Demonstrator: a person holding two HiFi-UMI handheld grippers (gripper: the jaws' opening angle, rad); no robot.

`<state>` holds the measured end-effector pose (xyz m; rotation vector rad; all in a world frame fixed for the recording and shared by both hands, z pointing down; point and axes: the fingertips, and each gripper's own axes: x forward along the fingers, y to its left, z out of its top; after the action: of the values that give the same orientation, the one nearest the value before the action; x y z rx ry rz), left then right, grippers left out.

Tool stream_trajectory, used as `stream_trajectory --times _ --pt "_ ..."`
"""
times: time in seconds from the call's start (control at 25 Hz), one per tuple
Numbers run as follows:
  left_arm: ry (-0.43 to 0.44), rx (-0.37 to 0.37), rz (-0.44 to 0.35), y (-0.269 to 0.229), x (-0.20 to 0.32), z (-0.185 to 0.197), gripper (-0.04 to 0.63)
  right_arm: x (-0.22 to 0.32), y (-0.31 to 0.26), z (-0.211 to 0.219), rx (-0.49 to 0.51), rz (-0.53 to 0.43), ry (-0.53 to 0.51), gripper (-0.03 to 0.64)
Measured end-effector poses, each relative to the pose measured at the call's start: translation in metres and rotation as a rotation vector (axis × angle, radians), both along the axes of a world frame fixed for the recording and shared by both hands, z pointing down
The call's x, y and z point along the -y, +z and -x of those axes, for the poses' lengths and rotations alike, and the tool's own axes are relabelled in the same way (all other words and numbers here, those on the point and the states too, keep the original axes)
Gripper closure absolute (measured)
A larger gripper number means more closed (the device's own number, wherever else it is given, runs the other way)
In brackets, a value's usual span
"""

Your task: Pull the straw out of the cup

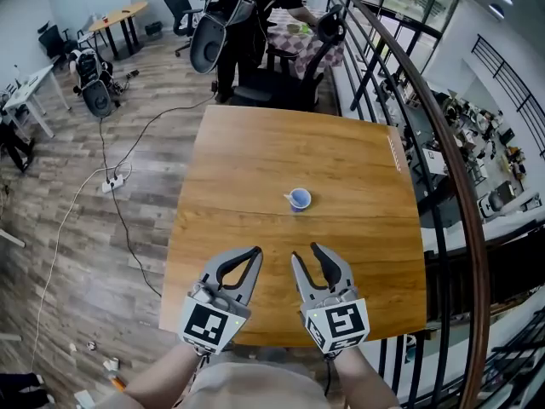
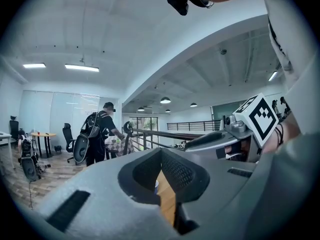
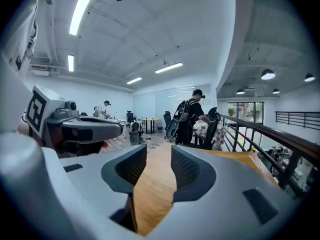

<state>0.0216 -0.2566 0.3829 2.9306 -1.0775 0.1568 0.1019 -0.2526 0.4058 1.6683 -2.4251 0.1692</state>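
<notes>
A small blue cup (image 1: 299, 199) stands near the middle of the wooden table (image 1: 255, 160), and a short pale straw (image 1: 289, 197) sticks out of it toward the left. Both grippers hover over the table's near edge, well short of the cup. My left gripper (image 1: 255, 251) has its fingertips touching and nothing between them; in the left gripper view (image 2: 160, 156) only a thin sliver of wood shows below the tips. My right gripper (image 1: 305, 252) stands open and empty, and bare wood shows in the gap in the right gripper view (image 3: 159, 156).
A curved dark railing (image 1: 443, 143) runs along the table's right side. Beyond the far edge are office chairs (image 1: 209, 41), a checkered-cloth table (image 1: 294, 32) and a person with a backpack (image 3: 190, 116). Cables (image 1: 111, 181) lie on the floor at the left.
</notes>
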Motion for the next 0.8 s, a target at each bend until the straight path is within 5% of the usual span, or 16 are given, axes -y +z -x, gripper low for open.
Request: stream_trajectory --times 0.36,0.8 --pt "0.0 0.015 -0.05 0.011 0.044 -0.021 0.581 0.064 0.037 -0.023 -0.049 0.035 0.025 0.462" --pt "0.007 0.073 0.03 0.083 0.097 -0.046 0.58 0.14 0.123 -0.04 -0.112 0.159 0.042 0.457"
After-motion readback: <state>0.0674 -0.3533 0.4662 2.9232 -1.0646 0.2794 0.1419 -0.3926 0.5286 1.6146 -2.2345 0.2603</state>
